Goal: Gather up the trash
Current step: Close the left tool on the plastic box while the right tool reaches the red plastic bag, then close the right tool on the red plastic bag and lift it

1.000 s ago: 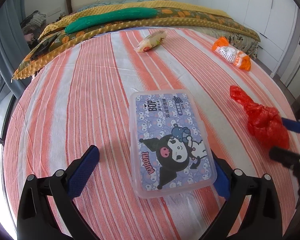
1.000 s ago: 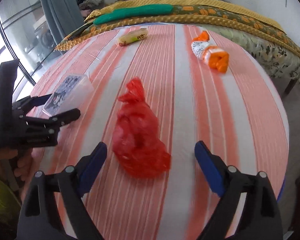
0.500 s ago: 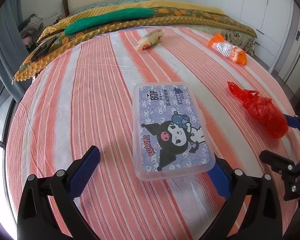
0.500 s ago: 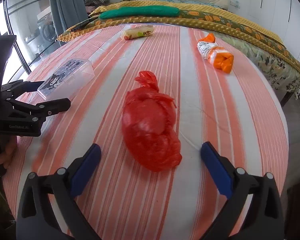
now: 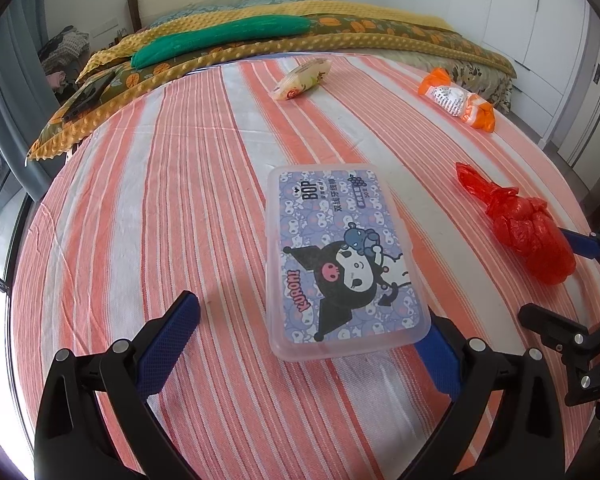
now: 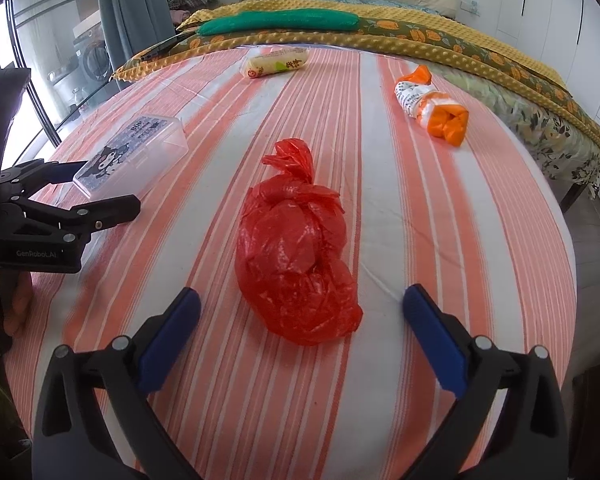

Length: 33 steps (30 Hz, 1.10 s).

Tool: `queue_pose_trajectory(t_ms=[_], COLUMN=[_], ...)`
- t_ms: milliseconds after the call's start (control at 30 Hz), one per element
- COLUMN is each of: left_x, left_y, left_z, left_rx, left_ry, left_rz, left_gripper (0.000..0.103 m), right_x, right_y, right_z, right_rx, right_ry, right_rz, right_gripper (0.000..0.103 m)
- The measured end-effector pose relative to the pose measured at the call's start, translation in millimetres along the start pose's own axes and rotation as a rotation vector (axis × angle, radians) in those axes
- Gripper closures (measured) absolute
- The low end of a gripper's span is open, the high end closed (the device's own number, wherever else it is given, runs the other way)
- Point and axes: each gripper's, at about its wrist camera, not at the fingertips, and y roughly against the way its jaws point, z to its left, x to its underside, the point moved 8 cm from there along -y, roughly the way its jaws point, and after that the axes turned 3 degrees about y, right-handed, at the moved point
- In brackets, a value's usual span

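Surface: a bed spread with a woven striped sheet (image 6: 380, 152), orange and white bands running toward 12 o'clock.
Red bag (image 6: 296, 256): thin crinkled plastic, lumpy and knotted at its far end, lying on the sheet at the centre of the right wrist view; at 3 o'clock in the left wrist view.
Right gripper (image 6: 302, 336): black arms with ribbed blue pads; jaws have just been opening and stand wide apart, one each side of the bag's near end, neither pad pressing on it.
Left gripper (image 5: 300, 340): jaws spread wide; whether the right pad touches the box I cannot tell.
Plastic box (image 5: 336, 256): flat, clear, rounded rectangle with a purple cartoon label, lying between the left gripper's pads.
Orange-and-white wrapper (image 6: 432, 108): crumpled roll at 1 o'clock.
Pale yellow packet (image 6: 276, 63): soft cylinder at 12 o'clock.
Quilt (image 6: 380, 30): dimpled mustard fabric with a green bolster along the far edge.
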Motion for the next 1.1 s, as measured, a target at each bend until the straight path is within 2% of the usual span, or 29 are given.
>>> queue_pose_trajectory(t_ms=[233,333,467,633,700,767,867,933,1000,1033,1100], left_x=[-0.1,3.1,10.1,0.2,-7.7,-13.0,-16.0,-17.8,-20.1,-20.6,-21.3], left_y=[-0.3,4.7,17.6,26.2,23.8,16.9,6.8,3.4,2.1,2.6,4.4], left_z=[-0.2,0.3,4.7,-0.9,-6.1,-9.4,-13.5,-14.1,-15.3,-16.0,-16.5], left_rx=[0.007,0.052,0.142,0.202,0.202,0.188,0.172,0.148,0.144,0.142,0.116], left_ry=[-0.001,-0.024,-0.015,-0.014,-0.031,-0.044,-0.060,-0.076,-0.086,-0.092,-0.113], left_rz=[0.005,0.012,0.014,0.007,0.014,0.033,0.065,0.070,0.071,0.069,0.058], left_gripper=[0.004,0.005,0.005,0.005,0.005,0.011,0.021,0.026,0.034,0.036,0.036], right_x=[1.0,2.6,3.5,-16.4,-27.7,-34.7,-39.9,-40.7,-39.9,-39.6,-40.0], right_y=[0.2,2.3,14.5,25.6,23.9,16.8,4.1,-3.1,-8.5,-8.9,-3.5], right_z=[1.2,0.5,-18.0,-23.1,-12.8,-3.4,5.8,8.5,8.8,8.0,6.4], right_rx=[-0.015,-0.076,-0.138,-0.177,-0.225,-0.222,-0.192,-0.189,-0.188,-0.189,-0.195], right_ry=[0.013,0.055,-0.003,-0.005,0.001,0.029,0.063,0.054,0.042,0.032,0.015], right_rz=[0.013,0.066,0.113,0.118,0.137,0.162,0.189,0.208,0.219,0.216,0.195], right_gripper=[0.005,0.005,0.005,0.005,0.005,0.007,0.016,0.027,0.056,0.059,0.060])
